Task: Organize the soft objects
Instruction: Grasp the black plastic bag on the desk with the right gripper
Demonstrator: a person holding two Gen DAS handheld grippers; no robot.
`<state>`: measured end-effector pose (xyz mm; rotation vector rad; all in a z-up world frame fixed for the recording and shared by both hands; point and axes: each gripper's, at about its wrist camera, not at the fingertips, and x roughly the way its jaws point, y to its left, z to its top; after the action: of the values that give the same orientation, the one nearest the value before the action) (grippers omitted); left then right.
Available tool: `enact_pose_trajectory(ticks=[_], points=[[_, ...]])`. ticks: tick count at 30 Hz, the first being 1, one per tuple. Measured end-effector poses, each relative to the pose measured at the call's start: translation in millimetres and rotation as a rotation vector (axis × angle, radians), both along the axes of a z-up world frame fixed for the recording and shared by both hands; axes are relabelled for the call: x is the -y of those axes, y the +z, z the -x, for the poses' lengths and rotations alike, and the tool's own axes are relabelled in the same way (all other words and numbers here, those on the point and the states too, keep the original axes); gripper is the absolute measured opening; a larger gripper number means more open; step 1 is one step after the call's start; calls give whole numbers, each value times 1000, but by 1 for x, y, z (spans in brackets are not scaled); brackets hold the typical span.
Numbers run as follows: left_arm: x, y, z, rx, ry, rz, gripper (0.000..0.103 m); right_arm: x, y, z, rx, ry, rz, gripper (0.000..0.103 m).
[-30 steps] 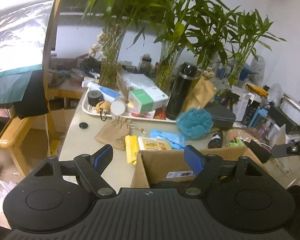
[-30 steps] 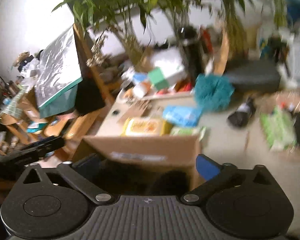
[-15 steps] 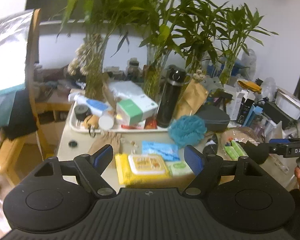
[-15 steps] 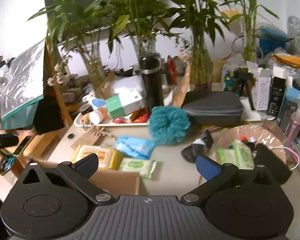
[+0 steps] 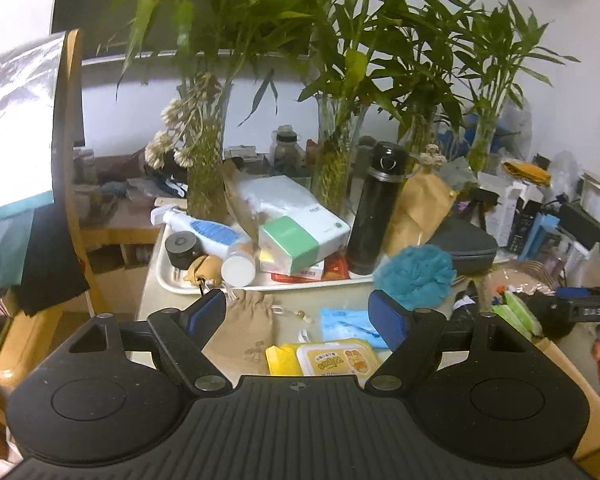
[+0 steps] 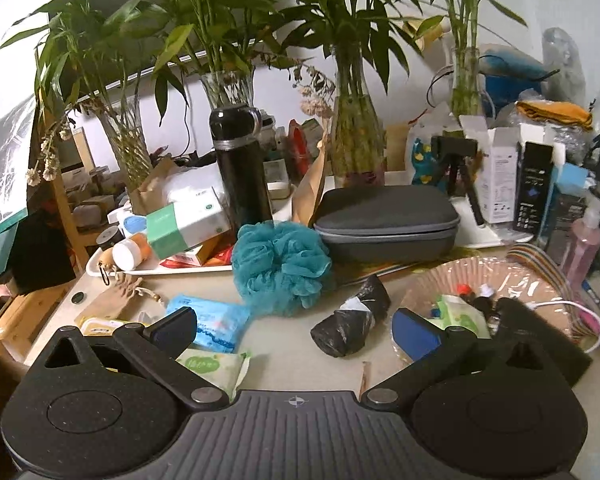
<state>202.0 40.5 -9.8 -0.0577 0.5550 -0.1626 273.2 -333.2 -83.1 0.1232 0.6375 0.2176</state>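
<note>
Both grippers, left (image 5: 298,314) and right (image 6: 294,330), moved past the box, now over the soft packs; jaws wide, holding nothing. Ready to pick the wipes (image 6: 214,368).

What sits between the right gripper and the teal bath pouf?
Mostly bare tabletop. The right gripper is open and the teal bath pouf lies straight ahead of it. A crumpled black bag lies just right of that line and a blue wipes pack just left; neither blocks it.
</note>
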Motion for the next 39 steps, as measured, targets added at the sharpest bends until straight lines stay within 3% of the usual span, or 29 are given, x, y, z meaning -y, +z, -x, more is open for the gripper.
enact_pose_trajectory(ticks=[5,14,19,24,29,35,37,39], points=[[-5,-5,-1,-22,17,-1,78,5,-19,-23,-33,-7,-38,103],[-7,-14,-10,-89,11,39,78,-11,-52,-71,-81,10,23,84],[-4,-17,-9,-79,6,6,78,-11,-75,-99,-160,-52,39,75],[-6,-20,-12,-93,6,-6,78,0,-92,-118,-222,-129,0,74],[-13,-21,-14,-106,19,22,78,3,-109,-132,-278,-171,-29,73],[-24,-25,-18,-149,13,136,78,0,-127,-146,-299,-217,-20,68],[-25,-26,-19,-155,22,136,78,-6,-128,-148,-279,-192,28,64],[-23,-26,-19,-155,27,126,78,-13,-130,-148,-265,-148,73,53]])
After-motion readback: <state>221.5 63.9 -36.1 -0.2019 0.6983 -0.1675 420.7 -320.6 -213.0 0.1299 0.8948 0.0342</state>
